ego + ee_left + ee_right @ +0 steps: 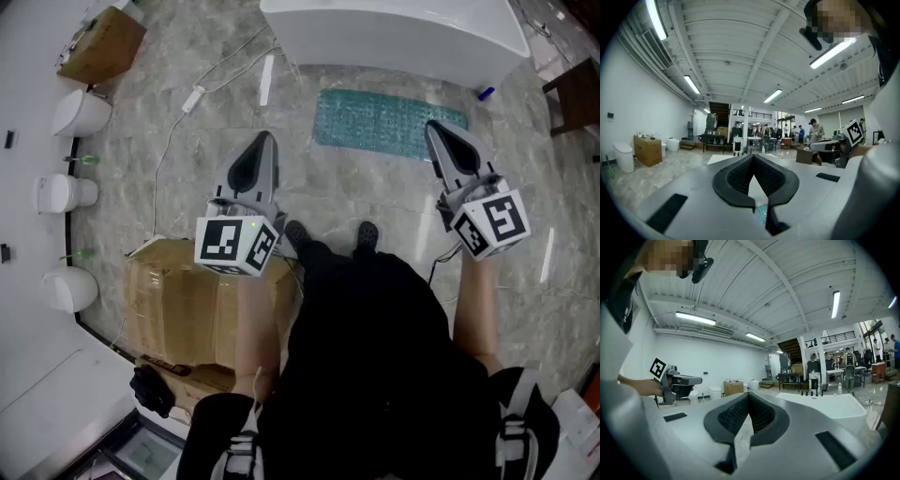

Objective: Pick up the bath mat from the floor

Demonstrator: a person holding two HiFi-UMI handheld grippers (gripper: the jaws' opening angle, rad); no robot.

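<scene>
The bath mat (pixel 380 122), a teal bumpy strip, lies flat on the marble floor (pixel 375 197), just in front of the white bathtub (pixel 394 37) and ahead of my shoes. I hold both grippers out roughly level, up off the floor, neither touching the mat. My left gripper (pixel 266 141) has its jaws closed tip to tip with nothing between them; it points past the mat's left end. My right gripper (pixel 434 127) also has its jaws together and empty, and from above its tip overlaps the mat's right end.
</scene>
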